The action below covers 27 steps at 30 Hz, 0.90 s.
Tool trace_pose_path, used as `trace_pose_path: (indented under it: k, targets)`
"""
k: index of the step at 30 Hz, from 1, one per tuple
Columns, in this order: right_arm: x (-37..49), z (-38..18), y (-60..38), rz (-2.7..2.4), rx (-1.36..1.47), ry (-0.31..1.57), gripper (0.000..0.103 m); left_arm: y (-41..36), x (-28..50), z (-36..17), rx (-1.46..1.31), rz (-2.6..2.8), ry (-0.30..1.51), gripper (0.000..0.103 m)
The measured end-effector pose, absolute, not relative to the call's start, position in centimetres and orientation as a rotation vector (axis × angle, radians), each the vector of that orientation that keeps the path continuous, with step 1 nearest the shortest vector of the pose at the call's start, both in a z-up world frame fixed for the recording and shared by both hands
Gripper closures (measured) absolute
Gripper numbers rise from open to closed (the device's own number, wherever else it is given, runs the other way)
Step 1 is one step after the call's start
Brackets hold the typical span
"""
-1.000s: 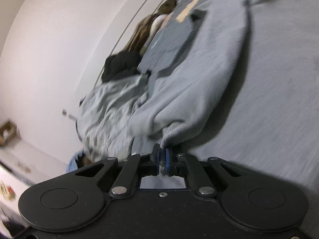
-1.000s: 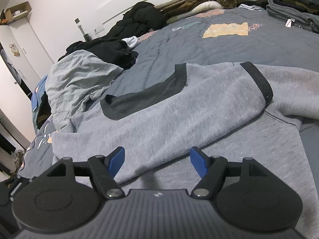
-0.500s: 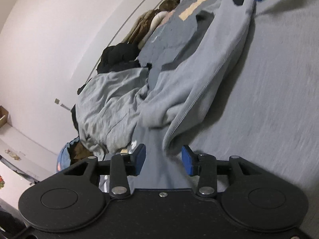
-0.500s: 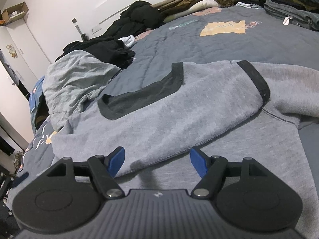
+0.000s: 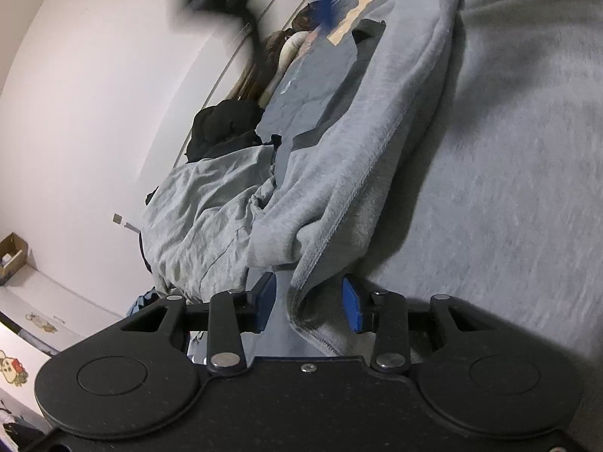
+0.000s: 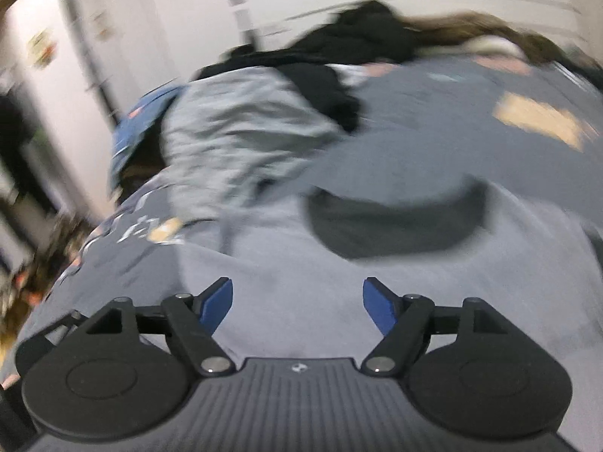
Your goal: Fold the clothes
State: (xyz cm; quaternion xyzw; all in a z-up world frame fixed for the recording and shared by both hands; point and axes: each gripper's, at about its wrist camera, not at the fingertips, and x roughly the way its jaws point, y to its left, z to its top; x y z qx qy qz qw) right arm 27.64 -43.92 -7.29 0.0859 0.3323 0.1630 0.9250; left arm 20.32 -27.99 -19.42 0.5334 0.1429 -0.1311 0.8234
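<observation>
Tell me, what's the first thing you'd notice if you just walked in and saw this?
A big fuzzy grey sweatshirt with dark trim sprawls across the grey quilted bedcover; its folded edge lies between the blue fingers of the left gripper, which do not pinch it. Behind it, by the white wall, sit a crumpled light grey garment and a black clothes heap.

No text, label, brand or number could be read in either view. The right wrist view was smeared by motion blur, and the pale print on the dark grey bedspread (image 6: pixel 158 231) showed only as streaks. In the left wrist view the cartoon stickers on the white cupboard (image 5: pixel 11 367) carried no legible words, and the printed patch on the bedspread (image 5: pixel 354 19) was too small to make out.
</observation>
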Motion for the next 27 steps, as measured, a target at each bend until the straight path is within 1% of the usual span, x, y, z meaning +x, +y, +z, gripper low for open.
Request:
trace_pose_path:
  k: [4,7,13,17,20,22,23,25,27]
  targets:
    - [32.1,-6.2,-38.1,0.472,0.019,0.718,0.026,-27.9,20.5,-19.5,1.115,-0.302,0.325,0.080]
    - [34.5,-6.5,-34.3,0.536,-0.130,0.734,0.026,-27.6,20.6,-19.4,1.096,-0.318,0.344,0.084]
    - [37.1,-8.4,-28.8,0.622,-0.360,0.776,0.026,-27.2,20.8,-19.4,1.073,-0.323,0.362,0.084]
    - [37.8,-9.4,-27.3,0.639,-0.414,0.798,0.027,-27.0,20.7,-19.3,1.062,-0.326,0.365,0.084]
    - [38.4,-9.9,-26.7,0.635,-0.410,0.824,0.037,-26.8,20.7,-19.2,1.057,-0.326,0.369,0.085]
    - [38.9,-10.4,-26.7,0.613,-0.387,0.863,0.061,-26.8,20.8,-19.2,1.053,-0.325,0.371,0.085]
    - [39.1,-10.8,-26.8,0.606,-0.379,0.881,0.068,-26.9,20.8,-19.1,1.053,-0.323,0.372,0.085]
    - [39.3,-11.3,-26.9,0.602,-0.381,0.895,0.087,-27.0,20.7,-19.1,1.051,-0.320,0.375,0.085]
    - [39.4,-11.7,-27.1,0.598,-0.374,0.907,0.096,-27.1,20.7,-19.0,1.048,-0.318,0.379,0.085]
